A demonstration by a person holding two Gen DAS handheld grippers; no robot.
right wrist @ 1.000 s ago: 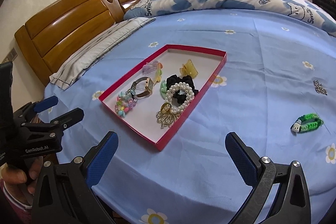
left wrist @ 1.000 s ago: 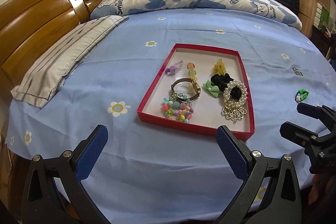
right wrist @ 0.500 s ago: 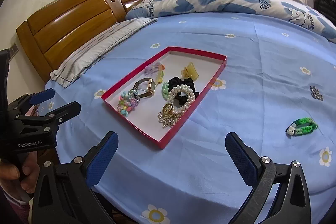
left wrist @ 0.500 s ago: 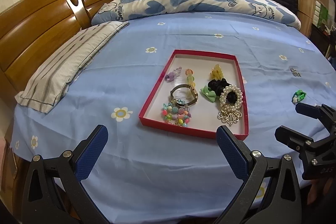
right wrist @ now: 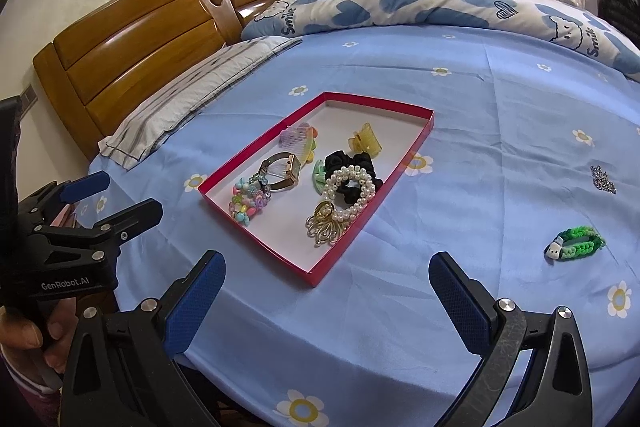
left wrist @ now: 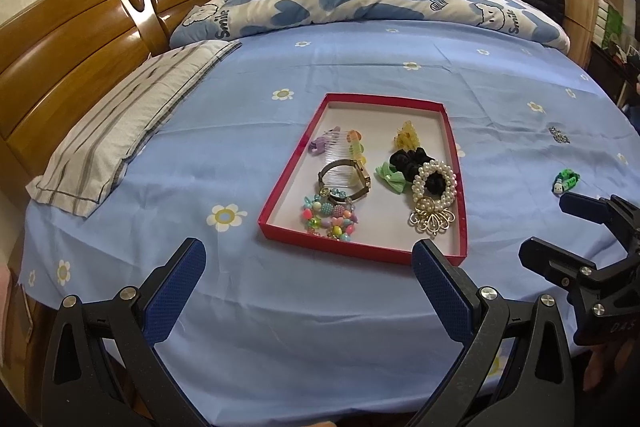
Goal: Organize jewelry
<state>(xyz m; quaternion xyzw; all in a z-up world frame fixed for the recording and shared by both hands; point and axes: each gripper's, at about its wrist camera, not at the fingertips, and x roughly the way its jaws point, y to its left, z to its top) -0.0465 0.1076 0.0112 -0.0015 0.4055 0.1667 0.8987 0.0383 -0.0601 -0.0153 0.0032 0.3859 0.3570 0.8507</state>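
Both empty, left claw and right claw spread wide, presumably for the green bracelet lying centre-right, outside the red tray.

Small silvery item right of the red tray too small to identify, watch partly covered by a clear comb

A red tray of jewelry lies on the blue bedsheet, a green bracelet well apart.

"Smile" repeats on the quilt; "GenRobot.AI" is printed on the left gripper.
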